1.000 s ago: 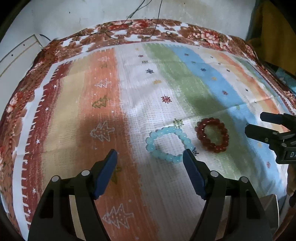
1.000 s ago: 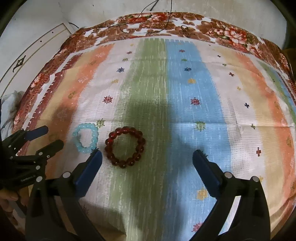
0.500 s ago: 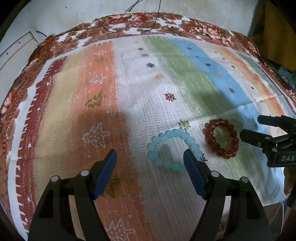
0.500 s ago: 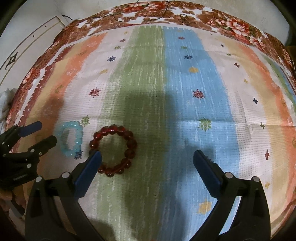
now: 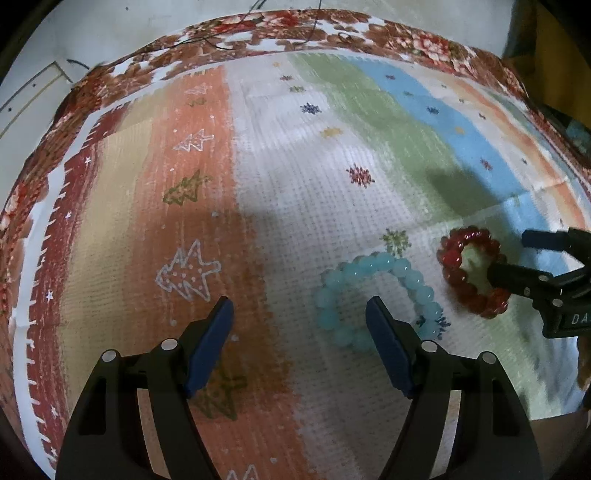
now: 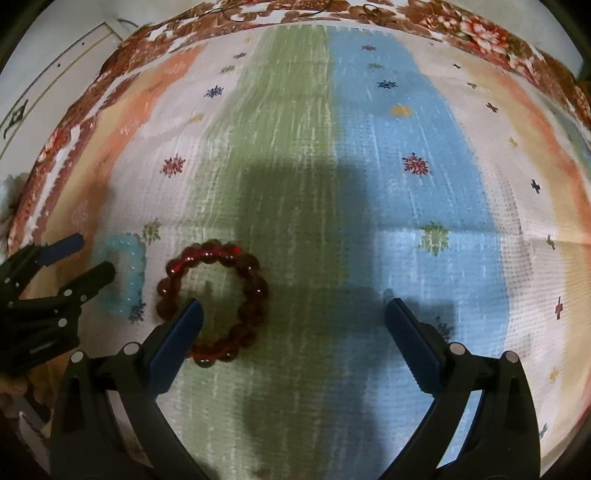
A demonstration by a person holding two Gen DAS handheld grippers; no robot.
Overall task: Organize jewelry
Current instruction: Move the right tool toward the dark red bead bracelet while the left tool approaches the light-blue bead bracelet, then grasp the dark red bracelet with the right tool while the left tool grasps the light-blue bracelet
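Observation:
Two bead bracelets lie side by side on a striped cloth. The pale blue bracelet (image 5: pixel 373 299) is low in the left wrist view; my left gripper (image 5: pixel 299 314) hangs open above it, its right finger over the ring's middle. The dark red bracelet (image 5: pixel 471 271) lies to its right. In the right wrist view the red bracelet (image 6: pixel 212 302) is at lower left, and my right gripper (image 6: pixel 293 308) stands open with its left finger over that ring's hole. The blue bracelet (image 6: pixel 125 273) shows there too, partly behind the left gripper's fingers (image 6: pixel 92 277).
The striped cloth (image 5: pixel 295 155) with small tree and star prints covers the table; its floral border (image 6: pixel 480 26) runs along the far edge. A thin dark cord (image 5: pixel 229 40) lies at the back. White floor or wall shows beyond the left edge.
Both grippers have sunk toward the cloth, so the bracelets look larger and nearer the fingers. The right gripper's left finger now overlaps the red ring. Neither bracelet has moved.

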